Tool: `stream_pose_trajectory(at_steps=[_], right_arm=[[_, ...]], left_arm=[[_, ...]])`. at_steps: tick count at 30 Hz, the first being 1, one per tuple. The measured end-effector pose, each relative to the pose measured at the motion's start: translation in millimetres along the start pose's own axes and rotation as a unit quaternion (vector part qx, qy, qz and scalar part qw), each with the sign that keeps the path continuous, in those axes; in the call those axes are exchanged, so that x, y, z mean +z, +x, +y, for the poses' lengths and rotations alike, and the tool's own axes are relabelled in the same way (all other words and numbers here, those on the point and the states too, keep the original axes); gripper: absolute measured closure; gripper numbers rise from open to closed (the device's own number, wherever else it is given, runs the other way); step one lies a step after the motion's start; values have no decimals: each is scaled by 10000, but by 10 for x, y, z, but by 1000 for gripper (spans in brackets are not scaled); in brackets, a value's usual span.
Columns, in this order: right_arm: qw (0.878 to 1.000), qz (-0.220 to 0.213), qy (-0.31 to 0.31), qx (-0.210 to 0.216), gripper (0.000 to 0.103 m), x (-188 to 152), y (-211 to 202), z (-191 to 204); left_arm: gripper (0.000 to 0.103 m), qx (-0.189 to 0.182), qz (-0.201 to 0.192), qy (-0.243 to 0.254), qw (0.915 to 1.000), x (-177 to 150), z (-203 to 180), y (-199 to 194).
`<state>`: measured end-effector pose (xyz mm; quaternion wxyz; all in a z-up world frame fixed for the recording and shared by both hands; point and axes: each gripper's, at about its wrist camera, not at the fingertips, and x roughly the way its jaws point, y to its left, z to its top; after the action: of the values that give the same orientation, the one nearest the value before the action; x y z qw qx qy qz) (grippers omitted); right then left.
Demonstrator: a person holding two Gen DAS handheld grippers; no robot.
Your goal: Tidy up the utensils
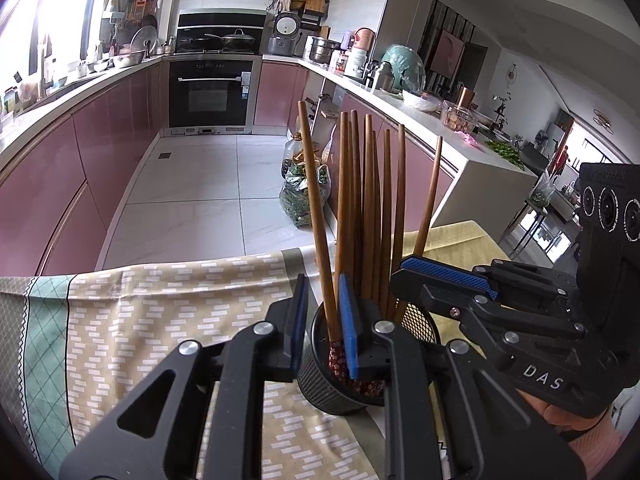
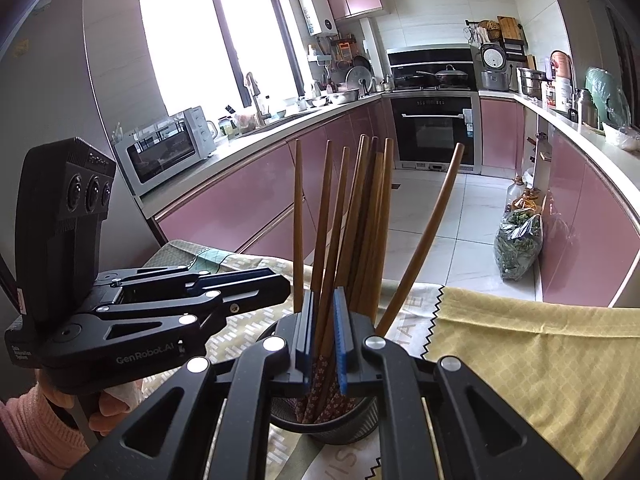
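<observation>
- Left gripper [image 1: 322,304]: nearest to view, angled down over the holder [image 1: 328,384]. Jaws stand slightly apart with one chopstick [image 1: 316,200] between them. That stick lies close to the right-hand pad, with a visible gap at the other pad, so nothing is clamped.
- Right gripper [image 2: 324,312]: comes in from the opposite side, over the same holder. Jaws are closed on chopsticks [image 2: 340,220] from the bundle, and the blue pads press against the wood just above the rim.
- Patterned cloth [image 1: 140,320]: covers the table under both tools. A plain yellow cloth [image 2: 520,340] overlaps it on the right.
- Holder: a black mesh cup, upright on the cloth between the two tools.
- Chopsticks: brown wood, standing in the holder with their floral-patterned ends down. Most are bunched near upright.
- Outlying stick [image 2: 432,232]: leans well out to the right in the right wrist view, clear of both tools.
- Hands: one is partly visible behind each tool body. A pink sleeve [image 2: 24,428] shows on the left arm.
</observation>
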<state>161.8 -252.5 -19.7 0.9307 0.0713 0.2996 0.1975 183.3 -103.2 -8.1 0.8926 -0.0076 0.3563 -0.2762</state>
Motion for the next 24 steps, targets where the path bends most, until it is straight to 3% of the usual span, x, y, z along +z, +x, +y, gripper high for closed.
stream_pose_trajectory(at_steps=[4,10,12,13,14,15,19,24], right_arm=[[10000,-23,5,-7,86,-26,-31,-13],[9999,-127,5,-23,74,-76,-114,21],[9998,-200,-28,-56,66,-92,-171,37],[9995,-295,-33,-122,54,-100,-216,40],[9992,-370,-36,-139,44,-109,-251,44],[9989,-436,-38,-148,41,-117,-285,48],[9970,-708,-84,-306,25,-167,-419,70],[9924,-1031,-269,-614,6,-298,-533,221]], left_arm=[[80,37,-45,-52,10000,-27,24,-20],[60,232,-212,-72,9995,-116,29,-112],[52,359,-332,-107,9987,-174,86,-204],[49,452,-453,-135,9979,-196,104,-264],[38,544,-562,-157,9968,-218,121,-326],[27,612,-646,-178,9959,-240,137,-381],[8,1075,-1137,-62,9877,-368,154,-655],[5,1503,-1525,-47,9768,-509,195,-914]])
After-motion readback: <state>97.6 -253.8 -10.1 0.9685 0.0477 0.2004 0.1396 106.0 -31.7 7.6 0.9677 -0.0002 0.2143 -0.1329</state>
